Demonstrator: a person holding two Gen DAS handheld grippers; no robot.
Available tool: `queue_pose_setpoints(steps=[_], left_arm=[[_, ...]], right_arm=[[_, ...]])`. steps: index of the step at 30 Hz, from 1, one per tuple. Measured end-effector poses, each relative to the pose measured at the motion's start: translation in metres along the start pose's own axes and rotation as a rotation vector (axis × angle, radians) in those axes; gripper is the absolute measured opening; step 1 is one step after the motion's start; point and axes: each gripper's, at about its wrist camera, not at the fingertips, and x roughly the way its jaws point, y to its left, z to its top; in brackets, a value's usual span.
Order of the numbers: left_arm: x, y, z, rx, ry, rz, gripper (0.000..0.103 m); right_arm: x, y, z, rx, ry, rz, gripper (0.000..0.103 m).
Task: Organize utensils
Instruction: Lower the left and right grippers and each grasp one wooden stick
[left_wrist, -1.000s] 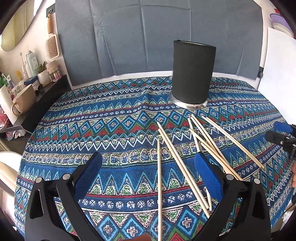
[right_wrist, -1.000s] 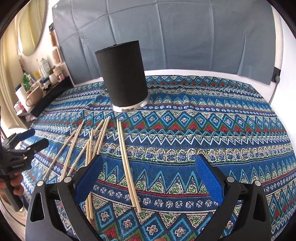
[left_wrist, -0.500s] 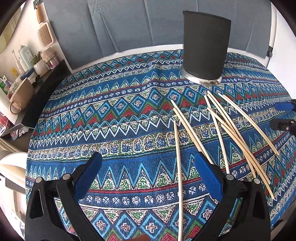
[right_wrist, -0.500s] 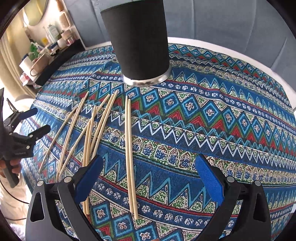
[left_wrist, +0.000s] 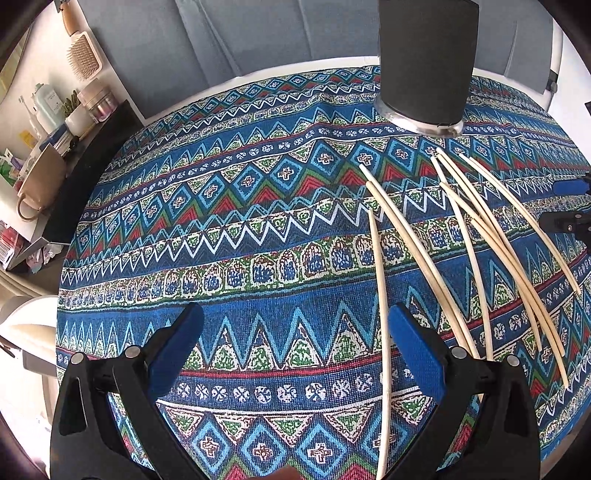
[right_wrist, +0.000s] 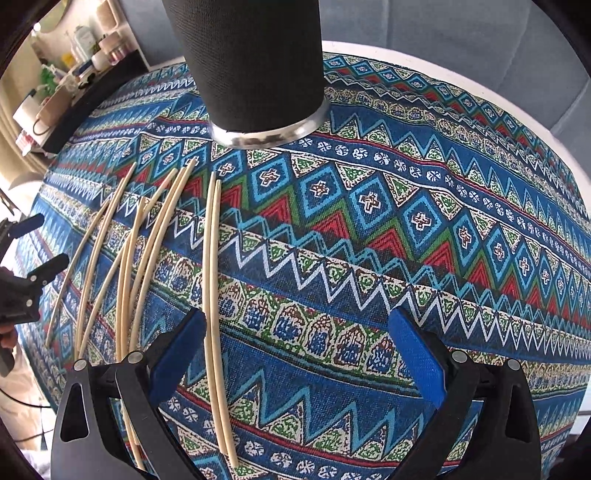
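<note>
Several pale wooden chopsticks lie loose on the patterned tablecloth, fanned out in front of a tall black cylindrical holder with a metal base. In the right wrist view the chopsticks lie left of centre and the holder stands at the top. My left gripper is open and empty above the cloth; one chopstick runs just inside its right finger. My right gripper is open and empty; a pair of chopsticks passes by its left finger.
A dark side shelf with bottles, a beige mug and a hairbrush stands left of the table. Grey fabric hangs behind. The table edge curves close at right. The right gripper's tips show in the left wrist view.
Both grippers have moved forward and lower over the table; the holder and chopsticks loom larger. Both stay open and empty. The chopsticks have not moved.
</note>
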Motion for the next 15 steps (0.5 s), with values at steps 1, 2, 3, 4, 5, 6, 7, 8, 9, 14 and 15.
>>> queue_pose_setpoints(steps=[1,2,3,4,5,6,7,8,9,14,15], left_arm=[[0.001,-0.001,0.000,0.004,0.002,0.007,0.097],[0.001,-0.001,-0.001,0.009,0.004,0.010,0.097],[0.002,-0.002,0.000,0.015,0.009,0.008,0.097],[0.003,-0.002,-0.001,0.019,0.015,0.008,0.097],[0.004,-0.003,0.000,0.020,0.020,0.011,0.097],[0.004,-0.003,0.000,0.022,0.025,0.019,0.097],[0.004,-0.004,0.000,0.023,0.025,0.025,0.097],[0.004,-0.004,0.001,0.025,0.026,0.030,0.097],[0.004,-0.004,0.001,0.026,0.029,0.030,0.097],[0.011,0.000,0.004,0.010,0.053,0.006,0.099],[0.012,0.001,0.004,-0.004,0.056,-0.014,0.099]], right_arm=[[0.001,0.002,0.002,-0.011,0.002,-0.011,0.094],[0.002,0.003,0.003,-0.017,0.002,-0.027,0.094],[0.003,0.003,0.004,-0.017,0.001,-0.031,0.094],[0.004,0.003,0.004,-0.015,0.006,-0.027,0.094],[0.005,0.003,0.005,-0.015,0.009,-0.026,0.094],[0.007,0.003,0.005,-0.024,0.013,-0.040,0.095],[0.008,0.005,0.006,-0.037,0.013,-0.043,0.095],[0.010,0.008,0.007,-0.054,0.024,-0.064,0.095],[0.011,0.010,0.009,-0.061,0.025,-0.073,0.095],[0.018,0.015,0.017,-0.065,0.048,-0.059,0.096],[0.020,0.012,0.019,-0.058,0.053,-0.044,0.097]])
